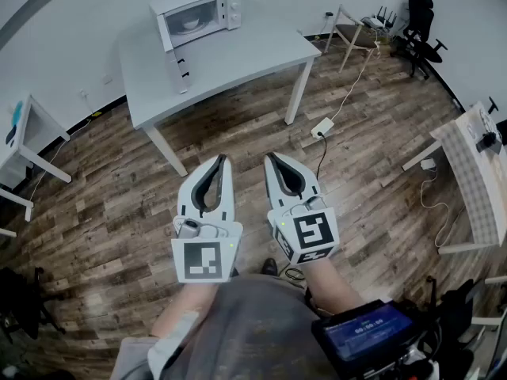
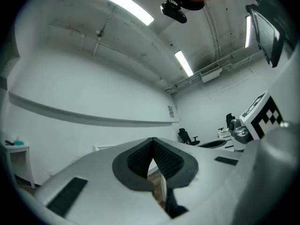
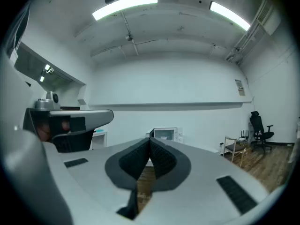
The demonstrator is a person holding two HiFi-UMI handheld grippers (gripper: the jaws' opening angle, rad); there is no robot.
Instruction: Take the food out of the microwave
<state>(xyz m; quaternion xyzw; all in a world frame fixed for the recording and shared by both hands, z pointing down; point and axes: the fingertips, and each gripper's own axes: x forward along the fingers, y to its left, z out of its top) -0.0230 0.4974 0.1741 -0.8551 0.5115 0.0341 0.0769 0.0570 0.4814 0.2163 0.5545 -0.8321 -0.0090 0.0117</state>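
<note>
A white microwave [image 1: 194,14] stands at the back of a white table [image 1: 261,50], far ahead of me. Its door [image 1: 176,58] hangs open toward the front, and a pale bowl [image 1: 190,24] shows inside. In the right gripper view the microwave [image 3: 165,134] is small and distant, just above the jaw tips. My left gripper [image 1: 224,158] and right gripper [image 1: 269,157] are held side by side over the wooden floor, well short of the table. Both are shut with nothing between the jaws, as the left gripper [image 2: 153,139] and right gripper [image 3: 150,138] show in their own views.
A power strip with a cable [image 1: 322,127] lies on the floor by the table's right leg. A chair [image 1: 348,30] and an office chair [image 1: 420,22] stand at the back right. A checked table [image 1: 475,172] is at the right, a small white table [image 1: 24,133] at the left.
</note>
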